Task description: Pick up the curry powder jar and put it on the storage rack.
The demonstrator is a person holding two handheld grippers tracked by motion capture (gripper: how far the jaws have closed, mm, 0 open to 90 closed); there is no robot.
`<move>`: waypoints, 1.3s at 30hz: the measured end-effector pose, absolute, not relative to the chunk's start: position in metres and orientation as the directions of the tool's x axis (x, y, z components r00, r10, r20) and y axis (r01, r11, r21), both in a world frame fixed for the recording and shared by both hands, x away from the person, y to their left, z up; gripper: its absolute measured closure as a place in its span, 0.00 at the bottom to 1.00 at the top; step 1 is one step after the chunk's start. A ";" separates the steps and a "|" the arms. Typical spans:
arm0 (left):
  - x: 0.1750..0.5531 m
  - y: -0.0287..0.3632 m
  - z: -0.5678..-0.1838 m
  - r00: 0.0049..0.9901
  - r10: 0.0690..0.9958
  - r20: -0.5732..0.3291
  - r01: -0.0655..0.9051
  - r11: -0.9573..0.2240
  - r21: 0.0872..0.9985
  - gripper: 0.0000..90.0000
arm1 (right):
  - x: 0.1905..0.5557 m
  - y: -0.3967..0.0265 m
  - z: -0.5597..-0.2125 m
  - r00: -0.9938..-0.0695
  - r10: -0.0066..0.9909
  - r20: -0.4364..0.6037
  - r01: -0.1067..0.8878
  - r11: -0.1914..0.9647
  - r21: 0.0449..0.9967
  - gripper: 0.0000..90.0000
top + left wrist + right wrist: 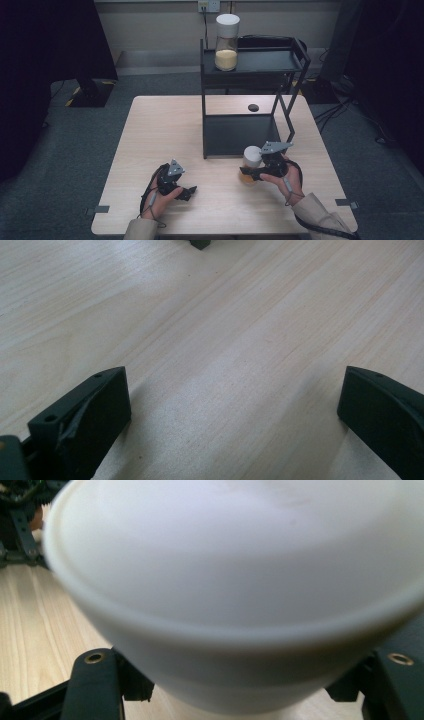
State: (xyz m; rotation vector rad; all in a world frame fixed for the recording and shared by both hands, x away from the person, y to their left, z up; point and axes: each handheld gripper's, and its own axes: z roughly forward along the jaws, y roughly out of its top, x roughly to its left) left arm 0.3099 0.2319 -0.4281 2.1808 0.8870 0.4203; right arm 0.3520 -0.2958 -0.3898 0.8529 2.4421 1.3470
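**White-lidded jar gripped beside black rack**

Clamped by the right gripper [250, 174] around its body: a clear glass jar with white lid and amber contents [249, 162], at the black metal shelf rack's [240, 135] 6 o'clock. Rested on the pale wooden table [165, 130], jaws wide apart and holding nothing: the left gripper [189, 193].

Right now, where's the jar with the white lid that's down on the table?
In the high view the white-lidded jar stands right of centre on the table, just in front of the black shelf rack, gripped by the right gripper.
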 end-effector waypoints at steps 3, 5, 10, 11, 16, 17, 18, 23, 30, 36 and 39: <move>0.310 0.232 -0.428 0.708 0.706 0.024 0.466 -0.493 0.735 0.00 | 0.355 -0.298 -0.381 -0.804 0.588 0.083 0.382 0.405 0.831 0.35; 0.310 0.232 -0.428 0.708 0.706 0.024 0.466 -0.493 0.735 0.00 | 0.357 -0.299 -0.374 -0.804 0.590 0.081 0.381 0.406 0.831 0.35; 0.310 0.232 -0.428 0.708 0.706 0.024 0.466 -0.493 0.735 0.00 | 0.364 -0.305 -0.359 -0.799 0.594 0.097 0.391 0.390 0.833 0.35; 0.310 0.232 -0.428 0.708 0.706 0.024 0.466 -0.493 0.735 0.00 | 0.365 -0.305 -0.355 -0.798 0.596 0.087 0.387 0.396 0.833 0.35; 0.310 0.232 -0.428 0.708 0.706 0.024 0.466 -0.493 0.735 0.00 | 0.370 -0.307 -0.339 -0.790 0.607 0.084 0.386 0.386 0.838 0.35; 0.310 0.232 -0.428 0.708 0.706 0.024 0.466 -0.493 0.735 0.00 | 0.371 -0.308 -0.335 -0.789 0.609 0.083 0.386 0.386 0.838 0.35; 0.310 0.232 -0.428 0.708 0.706 0.024 0.466 -0.493 0.735 0.00 | 0.372 -0.308 -0.332 -0.789 0.609 0.081 0.385 0.386 0.838 0.35; 0.310 0.232 -0.428 0.708 0.706 0.024 0.466 -0.492 0.735 0.00 | 0.378 -0.308 -0.309 -0.790 0.609 0.069 0.375 0.391 0.841 0.35; 0.310 0.232 -0.428 0.708 0.706 0.024 0.466 -0.493 0.735 0.00 | 0.388 -0.310 -0.276 -0.799 0.599 0.049 0.357 0.409 0.840 0.35; 0.310 0.232 -0.429 0.707 0.707 0.022 0.467 -0.490 0.736 0.00 | 0.394 -0.310 -0.251 -0.803 0.594 0.041 0.356 0.424 0.833 0.35; 0.310 0.232 -0.428 0.707 0.706 0.024 0.465 -0.492 0.736 0.00 | 0.398 -0.309 -0.241 -0.803 0.595 0.039 0.362 0.435 0.825 0.35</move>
